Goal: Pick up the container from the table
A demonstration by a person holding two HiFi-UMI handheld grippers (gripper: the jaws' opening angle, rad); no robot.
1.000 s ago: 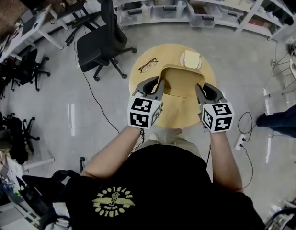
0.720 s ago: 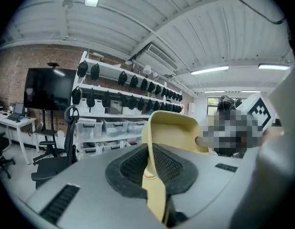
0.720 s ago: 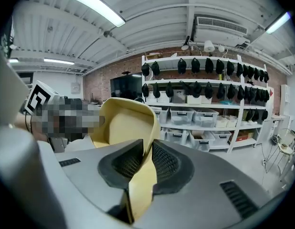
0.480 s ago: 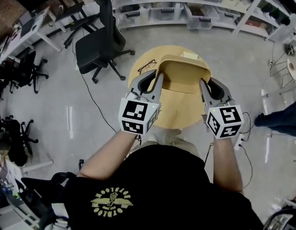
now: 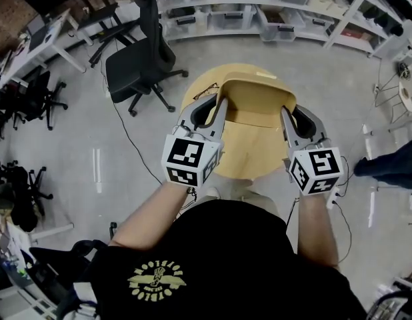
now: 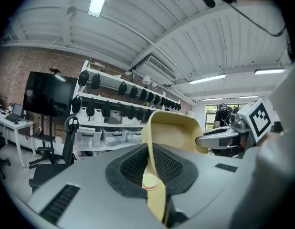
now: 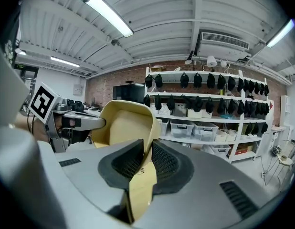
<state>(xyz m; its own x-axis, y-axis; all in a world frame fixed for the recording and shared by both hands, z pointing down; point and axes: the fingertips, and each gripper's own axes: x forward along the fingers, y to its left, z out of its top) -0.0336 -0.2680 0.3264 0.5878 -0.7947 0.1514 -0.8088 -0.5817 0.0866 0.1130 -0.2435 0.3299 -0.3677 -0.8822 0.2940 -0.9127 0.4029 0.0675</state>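
Observation:
A tan, shallow container (image 5: 256, 102) hangs above the round wooden table (image 5: 249, 155), held by its two side walls. My left gripper (image 5: 216, 109) is shut on the container's left wall; in the left gripper view the thin wall (image 6: 154, 185) is pinched between the dark pads (image 6: 131, 168). My right gripper (image 5: 289, 119) is shut on the right wall, and in the right gripper view the wall (image 7: 140, 185) runs between its pads (image 7: 164, 163). Each gripper view shows the container's hollow (image 6: 173, 128) (image 7: 126, 123) and the other gripper beyond it.
A pair of glasses (image 5: 205, 91) lies on the table's far left. A pale flat object (image 5: 267, 76) peeks out behind the container's far rim. A black office chair (image 5: 136, 59) stands to the left, shelves with bins (image 5: 259, 12) behind, a person's leg (image 5: 386, 169) at right.
Both grippers have risen with the container between them. It now sits higher and larger in the head view and covers most of the pale object at the table's far side.

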